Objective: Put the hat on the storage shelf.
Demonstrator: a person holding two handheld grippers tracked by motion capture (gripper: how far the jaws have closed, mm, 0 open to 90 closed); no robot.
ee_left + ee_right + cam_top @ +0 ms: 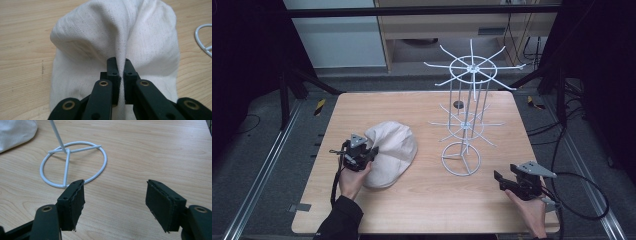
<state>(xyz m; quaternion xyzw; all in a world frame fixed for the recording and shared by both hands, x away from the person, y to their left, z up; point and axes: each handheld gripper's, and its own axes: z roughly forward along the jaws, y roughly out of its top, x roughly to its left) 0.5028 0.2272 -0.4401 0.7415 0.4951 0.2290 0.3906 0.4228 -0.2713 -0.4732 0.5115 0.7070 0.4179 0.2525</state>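
A cream cloth cap lies left of centre on the wooden counter in the high view, its crown bunched up. The left tool sits at the cap's left edge, gripped by the person's left hand. In the left gripper view its jaws are pinched tight on a raised fold of the cap, the fabric pulled into a ridge between them. A white wire rack stands upright right of centre, its round base flat on the counter and spoked rings higher up the stem. The right tool is at the lower right of the high view, near the rack's base. In the right gripper view its jaws stand wide apart and hold nothing, bare wood between them.
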